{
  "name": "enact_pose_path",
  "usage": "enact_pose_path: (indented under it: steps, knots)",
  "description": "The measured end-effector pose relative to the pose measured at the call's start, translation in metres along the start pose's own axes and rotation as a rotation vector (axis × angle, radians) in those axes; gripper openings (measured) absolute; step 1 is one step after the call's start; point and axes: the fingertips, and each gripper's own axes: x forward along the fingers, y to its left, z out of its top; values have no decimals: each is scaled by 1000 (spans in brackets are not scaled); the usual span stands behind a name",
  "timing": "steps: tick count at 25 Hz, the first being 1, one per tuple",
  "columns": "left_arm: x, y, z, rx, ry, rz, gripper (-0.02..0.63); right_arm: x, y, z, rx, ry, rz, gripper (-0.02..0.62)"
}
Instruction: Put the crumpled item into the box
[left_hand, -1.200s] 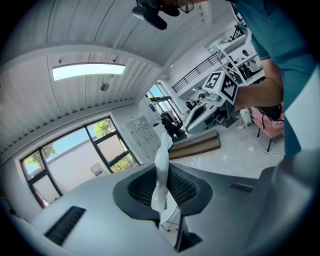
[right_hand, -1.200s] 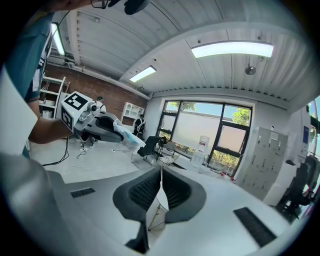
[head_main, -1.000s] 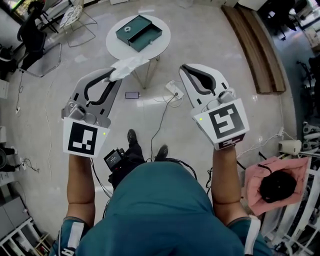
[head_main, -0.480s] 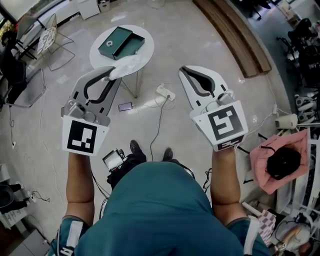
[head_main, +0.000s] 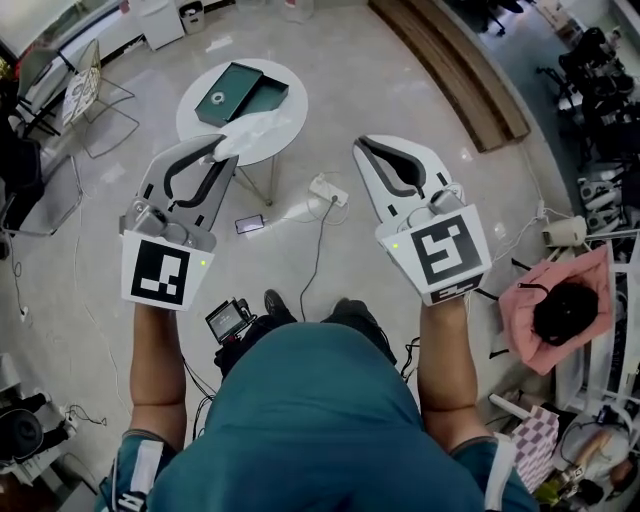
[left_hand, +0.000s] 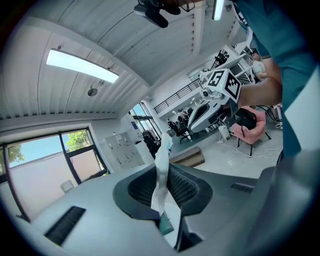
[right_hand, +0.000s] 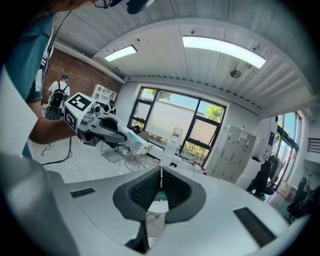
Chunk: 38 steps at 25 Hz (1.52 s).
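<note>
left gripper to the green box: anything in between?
Head view: only the crumpled item pinched in the left gripper, then bare white tabletop up to the box.

An open, office-like lab: lockers (right_hand: 232, 150), office chairs (right_hand: 263, 176), large windows (right_hand: 172, 120), cables (head_main: 318, 245) trailing across the floor (head_main: 400, 80).

Crumpled white item (head_main: 258, 128) pinched in left tool (head_main: 222, 150), green box (head_main: 238, 92) seemingly open on table (head_main: 195, 117)

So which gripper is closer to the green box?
Left. The left gripper, holding the crumpled item, shows at the table's near edge, just short of the box. The right gripper is off to the side, over the floor.
</note>
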Motion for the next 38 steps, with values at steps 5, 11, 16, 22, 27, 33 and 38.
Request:
enact_pose_path:
  steps: [5, 11, 16, 22, 27, 33, 38]
  knots:
    - [4, 9, -11, -12, 9, 2, 71, 17, -5, -2, 6, 21, 6, 40]
    - [12, 26, -24, -15, 61, 61, 71, 50, -12, 1, -7, -13, 88, 40]
    - [30, 40, -28, -25, 104, 127, 71, 75, -35, 0, -23, -46, 152, 40]
    - [60, 38, -23, -36, 167, 192, 71, 92, -71, -10, -36, -77, 232, 40]
    - [89, 30, -19, -38, 217, 229, 71, 100, -100, -29, -34, -96, 288, 40]
    - [122, 14, -17, -46, 271, 241, 71, 106, -132, -58, -14, -94, 331, 40]
    - [141, 7, -27, -70, 286, 209, 71, 114, -144, -77, 16, -66, 325, 40]
